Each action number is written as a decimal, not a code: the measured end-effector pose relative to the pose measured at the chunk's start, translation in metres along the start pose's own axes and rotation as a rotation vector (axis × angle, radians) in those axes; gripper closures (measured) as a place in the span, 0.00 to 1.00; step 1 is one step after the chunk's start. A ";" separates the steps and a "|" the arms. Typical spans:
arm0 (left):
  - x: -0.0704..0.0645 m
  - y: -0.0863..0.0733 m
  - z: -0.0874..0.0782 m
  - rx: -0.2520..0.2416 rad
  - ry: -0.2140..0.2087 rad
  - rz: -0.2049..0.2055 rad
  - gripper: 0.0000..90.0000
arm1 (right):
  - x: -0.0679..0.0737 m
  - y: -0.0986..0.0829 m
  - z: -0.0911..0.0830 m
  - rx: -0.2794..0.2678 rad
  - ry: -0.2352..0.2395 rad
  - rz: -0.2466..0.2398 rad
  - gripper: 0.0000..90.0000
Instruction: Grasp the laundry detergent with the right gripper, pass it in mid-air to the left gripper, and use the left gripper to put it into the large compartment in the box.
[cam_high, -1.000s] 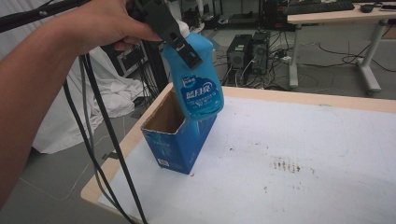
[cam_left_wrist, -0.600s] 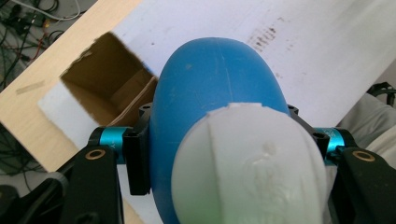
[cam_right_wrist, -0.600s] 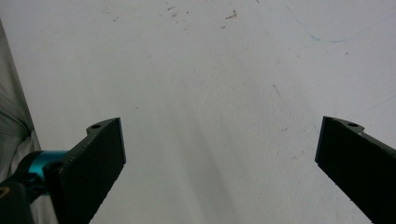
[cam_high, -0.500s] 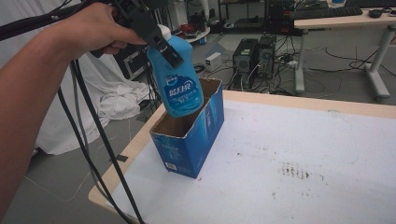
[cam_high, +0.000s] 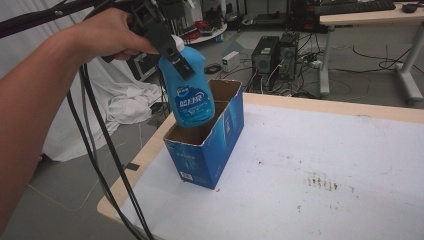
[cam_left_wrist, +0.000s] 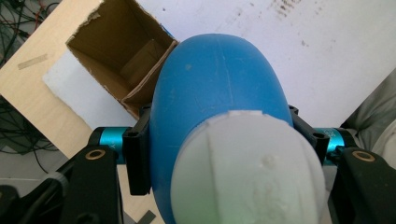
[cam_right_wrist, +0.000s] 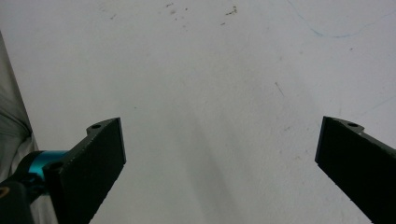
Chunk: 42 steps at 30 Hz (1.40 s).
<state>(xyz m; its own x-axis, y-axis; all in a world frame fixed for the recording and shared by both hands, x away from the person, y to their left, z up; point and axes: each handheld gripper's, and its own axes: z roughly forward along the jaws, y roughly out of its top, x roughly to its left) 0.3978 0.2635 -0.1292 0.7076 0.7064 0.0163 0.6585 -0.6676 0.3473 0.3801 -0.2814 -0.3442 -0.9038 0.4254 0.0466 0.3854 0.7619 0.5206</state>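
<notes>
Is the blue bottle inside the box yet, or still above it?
Partly in. The left gripper holds the blue bottle upright, its base just past the open box rim.

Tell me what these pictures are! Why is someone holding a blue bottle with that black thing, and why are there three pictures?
No robot here: a person holds a hand tool called a gripper in each hand. Each gripper has two black jaws that pinch things.

The high view comes from a camera above the table. There the left gripper is shut on a blue plastic bottle with a white cap, holding it above an open blue cardboard box. The box stands on the white-covered wooden table, near its left edge.

The left gripper view comes from a small camera riding on that gripper, so you look down past the bottle's white cap into the brown inside of the box.

The right gripper view rides on the right gripper. Its jaws are wide apart, holding nothing, over the white table top.
</notes>
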 end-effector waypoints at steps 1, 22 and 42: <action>0.001 0.000 0.004 0.008 -0.004 0.003 0.42 | 0.000 0.000 0.000 0.004 0.001 0.005 0.01; 0.014 -0.018 0.083 0.136 -0.037 0.093 0.42 | -0.002 0.006 0.015 0.030 0.016 0.011 0.01; 0.011 -0.027 0.136 0.225 -0.029 0.157 0.42 | -0.002 0.003 0.019 0.031 0.031 0.018 0.01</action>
<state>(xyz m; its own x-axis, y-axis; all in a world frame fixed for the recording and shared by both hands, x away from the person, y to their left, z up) 0.4223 0.2573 -0.2658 0.8106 0.5850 0.0259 0.5779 -0.8063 0.1259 0.3869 -0.2703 -0.3590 -0.9016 0.4246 0.0824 0.4072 0.7692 0.4924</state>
